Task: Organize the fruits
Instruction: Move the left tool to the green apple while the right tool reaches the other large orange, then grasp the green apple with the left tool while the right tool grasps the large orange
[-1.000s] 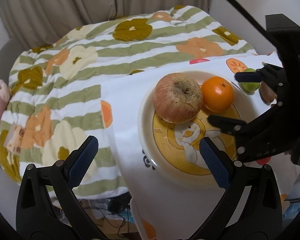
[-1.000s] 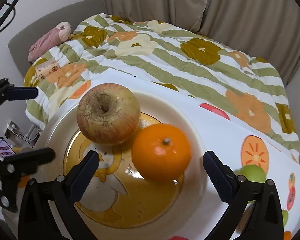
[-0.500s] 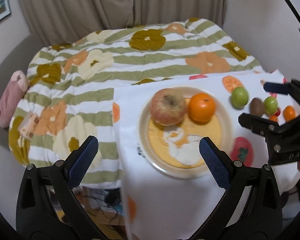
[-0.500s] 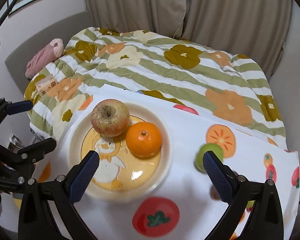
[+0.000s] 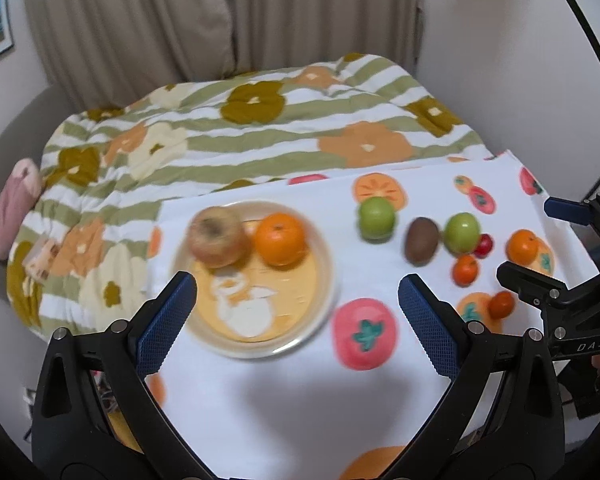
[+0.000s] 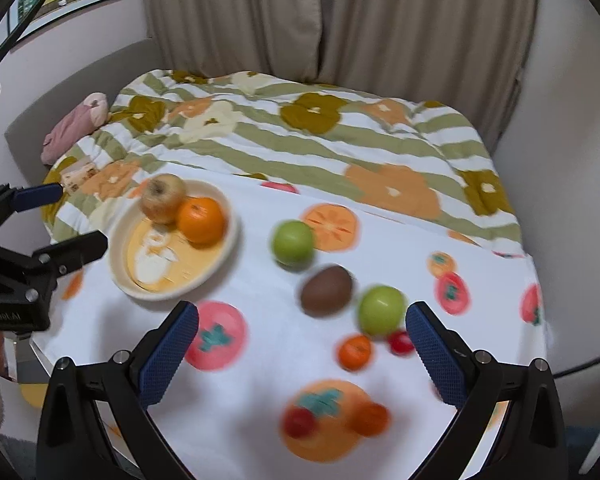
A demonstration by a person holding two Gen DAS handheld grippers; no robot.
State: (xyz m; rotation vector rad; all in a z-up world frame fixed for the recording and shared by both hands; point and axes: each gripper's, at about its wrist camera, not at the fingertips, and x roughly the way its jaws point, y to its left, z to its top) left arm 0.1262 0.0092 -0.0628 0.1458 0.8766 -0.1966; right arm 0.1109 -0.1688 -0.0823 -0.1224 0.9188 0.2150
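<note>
A cream plate point(image 5: 320, 264) point(image 6: 118, 236) on the fruit-print tablecloth holds a red-yellow apple point(image 5: 218, 236) point(image 6: 164, 198) and an orange point(image 5: 280, 238) point(image 6: 201, 220). To its right lie two green apples point(image 5: 377, 218) point(image 5: 462, 232) point(image 6: 293, 242) point(image 6: 381, 309), a kiwi point(image 5: 421, 240) point(image 6: 326, 290), small oranges point(image 5: 523, 246) point(image 6: 354, 351) and small red fruits point(image 5: 483, 245) point(image 6: 401, 342). My left gripper point(image 5: 298, 322) is open and empty, above the table's near side by the plate. My right gripper point(image 6: 302, 354) is open and empty, above the loose fruit.
A bed with a striped floral quilt point(image 5: 260, 132) point(image 6: 300, 136) lies behind the table, with a pink plush point(image 5: 14, 208) point(image 6: 76, 124) at its left. Curtains point(image 6: 340, 16) hang behind. The table's near edge runs below both grippers.
Both grippers have pulled back and up from the plate and swung right. The loose fruit to the right of the plate has come into view. Both stay open and empty.
</note>
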